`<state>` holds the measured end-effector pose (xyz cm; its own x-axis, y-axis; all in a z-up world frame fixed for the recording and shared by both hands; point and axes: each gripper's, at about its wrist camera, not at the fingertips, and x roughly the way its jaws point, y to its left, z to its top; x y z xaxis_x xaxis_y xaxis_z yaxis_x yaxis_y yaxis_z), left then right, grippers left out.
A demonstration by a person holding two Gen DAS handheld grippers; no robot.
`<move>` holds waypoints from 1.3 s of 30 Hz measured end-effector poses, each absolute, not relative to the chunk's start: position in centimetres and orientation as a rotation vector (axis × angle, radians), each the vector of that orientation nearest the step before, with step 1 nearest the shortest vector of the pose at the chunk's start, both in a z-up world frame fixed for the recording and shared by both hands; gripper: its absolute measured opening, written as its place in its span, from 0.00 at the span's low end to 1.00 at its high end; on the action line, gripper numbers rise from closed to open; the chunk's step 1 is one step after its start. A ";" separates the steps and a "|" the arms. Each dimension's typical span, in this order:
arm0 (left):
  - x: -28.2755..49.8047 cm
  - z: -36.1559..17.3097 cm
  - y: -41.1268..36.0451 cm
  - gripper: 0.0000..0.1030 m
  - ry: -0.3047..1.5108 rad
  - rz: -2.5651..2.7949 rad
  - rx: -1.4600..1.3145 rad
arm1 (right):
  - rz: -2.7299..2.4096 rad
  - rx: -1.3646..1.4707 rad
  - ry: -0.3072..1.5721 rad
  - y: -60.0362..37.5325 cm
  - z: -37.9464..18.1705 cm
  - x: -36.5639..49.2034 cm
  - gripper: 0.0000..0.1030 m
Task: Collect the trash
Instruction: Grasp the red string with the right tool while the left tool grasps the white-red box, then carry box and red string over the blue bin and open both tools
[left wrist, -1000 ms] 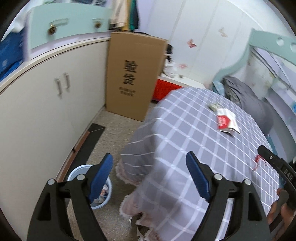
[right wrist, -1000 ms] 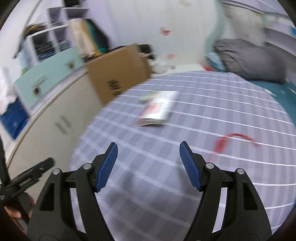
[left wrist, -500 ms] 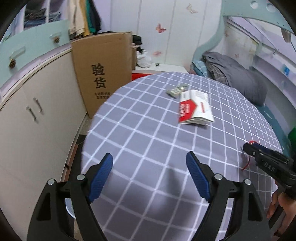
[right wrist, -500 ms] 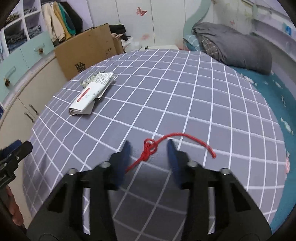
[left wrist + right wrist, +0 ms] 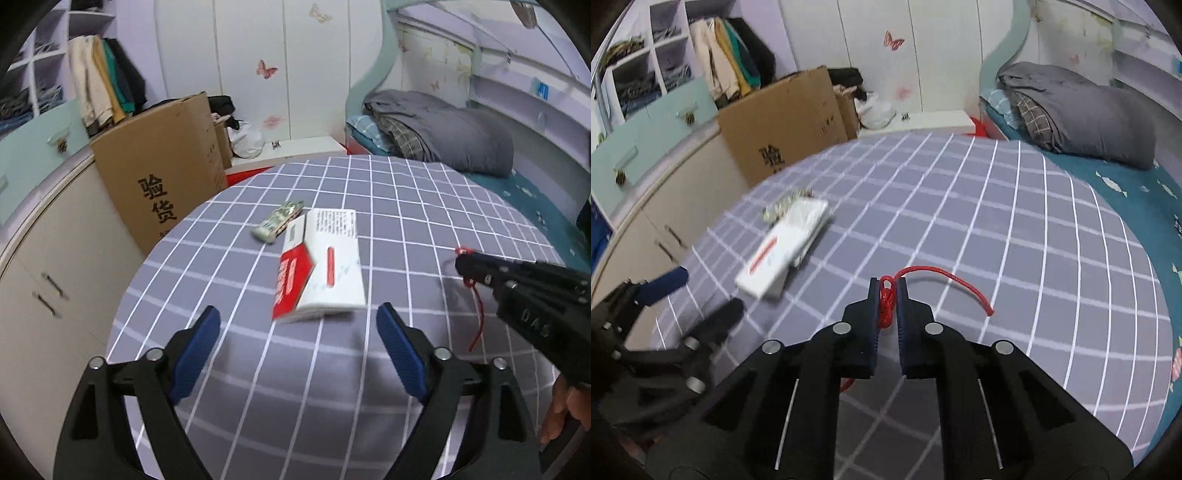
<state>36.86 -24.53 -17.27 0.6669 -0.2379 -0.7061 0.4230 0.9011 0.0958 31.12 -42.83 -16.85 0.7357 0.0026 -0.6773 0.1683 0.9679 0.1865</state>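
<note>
Red string (image 5: pixel 886 299) in right tool (image 5: pixel 887 286)

Red-white packet (image 5: pixel 320 266) beyond left gripper's (image 5: pixel 298 347) opening jaws

The right gripper (image 5: pixel 887 291) points down at a slant, its blue pads pressed together on a red cord (image 5: pixel 886 302); the left gripper (image 5: pixel 297 334) also tilts downward, jaws wide and opening, nothing between them; fingers (image 5: pixel 561 410) show at the right gripper's handle.
</note>
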 end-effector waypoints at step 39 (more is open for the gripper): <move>34.2 -13.6 -15.2 0.33 0.795 -0.408 0.060 | 0.108 0.267 0.665 -35.4 -13.3 28.3 0.09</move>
<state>34.18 -15.18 -13.58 0.6266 -0.3334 -0.7044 0.3778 0.9205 -0.0996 28.29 -35.37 -13.31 0.7826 0.1834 -0.5949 -0.0134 0.9603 0.2785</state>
